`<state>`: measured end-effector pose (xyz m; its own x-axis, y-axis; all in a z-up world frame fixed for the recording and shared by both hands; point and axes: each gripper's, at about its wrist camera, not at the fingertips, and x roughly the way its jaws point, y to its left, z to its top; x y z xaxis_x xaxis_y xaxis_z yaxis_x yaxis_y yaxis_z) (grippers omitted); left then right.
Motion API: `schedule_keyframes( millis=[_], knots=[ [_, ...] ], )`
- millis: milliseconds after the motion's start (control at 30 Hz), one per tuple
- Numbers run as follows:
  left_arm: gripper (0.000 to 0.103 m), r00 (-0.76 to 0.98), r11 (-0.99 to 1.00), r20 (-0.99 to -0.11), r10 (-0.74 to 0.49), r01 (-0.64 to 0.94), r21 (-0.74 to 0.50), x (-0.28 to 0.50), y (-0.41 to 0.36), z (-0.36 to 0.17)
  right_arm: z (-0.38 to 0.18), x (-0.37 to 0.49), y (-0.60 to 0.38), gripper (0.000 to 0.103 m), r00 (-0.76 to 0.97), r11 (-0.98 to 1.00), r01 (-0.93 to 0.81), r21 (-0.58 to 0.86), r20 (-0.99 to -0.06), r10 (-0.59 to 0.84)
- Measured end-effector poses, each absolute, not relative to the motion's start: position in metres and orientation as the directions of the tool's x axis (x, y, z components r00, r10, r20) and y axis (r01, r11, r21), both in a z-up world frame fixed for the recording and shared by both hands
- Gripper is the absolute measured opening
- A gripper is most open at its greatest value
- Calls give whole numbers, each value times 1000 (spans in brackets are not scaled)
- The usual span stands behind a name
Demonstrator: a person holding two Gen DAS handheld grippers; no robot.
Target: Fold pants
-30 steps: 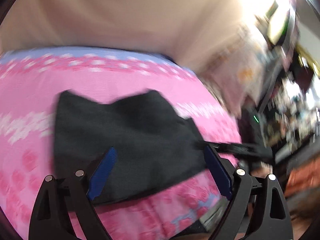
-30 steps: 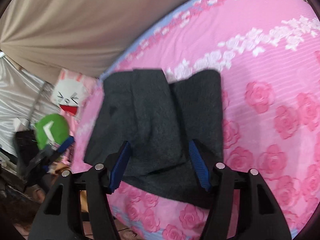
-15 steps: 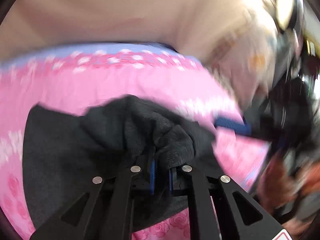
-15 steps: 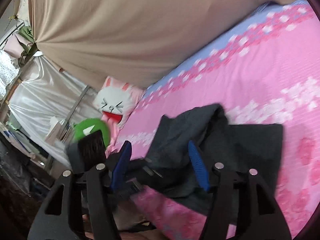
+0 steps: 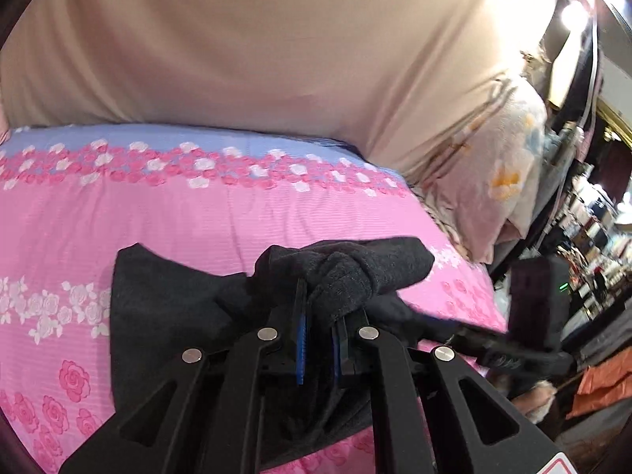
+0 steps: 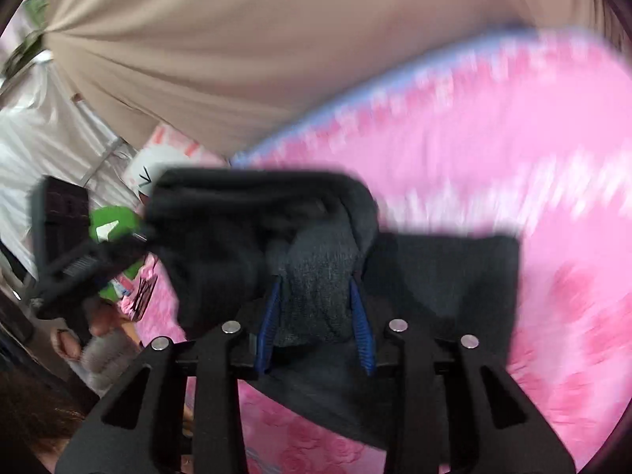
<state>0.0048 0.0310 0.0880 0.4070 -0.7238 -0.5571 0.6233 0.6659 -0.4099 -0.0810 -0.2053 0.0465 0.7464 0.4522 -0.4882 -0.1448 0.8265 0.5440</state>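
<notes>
Pants of dark charcoal knitted fabric (image 5: 166, 316) lay low in the middle of both views, spread on the bed, with one bunched edge raised off the sheet. Behind them a plain beige curtain (image 5: 276, 51) filled the upper half of each frame. Below it, the pink bedsheet printed with roses and edged in pale blue (image 5: 158, 213) ran across the centre of the left wrist view and filled the right side of the right wrist view, where it was smeared by blur. A pale floral blanket (image 5: 501, 189) was heaped at the right edge of the left wrist view. A white cartoon-rabbit pillow (image 6: 158, 162) showed at the left of the right wrist view, partly hidden by the garment.

The left gripper (image 5: 318, 345) sat at the lower middle of its frame, its blue-padded jaws drawn together and pinching a thick fold of the pants, which bulged above the tips. The right gripper (image 6: 316, 328) had just been closing; in its own view a grey wad of the pants filled the space between the blue pads, which pressed on the cloth.
</notes>
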Motion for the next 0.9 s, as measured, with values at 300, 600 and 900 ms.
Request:
schedule_keyframes(
  millis=[300,600,900],
  knots=[
    [36,116,584,-749,-652,708,-398,-21,-50,9,-5,-134,-274,9,674,852,255,457,-716,182],
    [76,157,469,-539,-828,721,-510,-35,35,59,-4,-84,-248,76,681,736,21,677,-549,485],
    [83,425,674,-532,-732,568,-474,-10,102,72,-6,-56,-217,13,676,837,27,547,-626,388]
  ],
)
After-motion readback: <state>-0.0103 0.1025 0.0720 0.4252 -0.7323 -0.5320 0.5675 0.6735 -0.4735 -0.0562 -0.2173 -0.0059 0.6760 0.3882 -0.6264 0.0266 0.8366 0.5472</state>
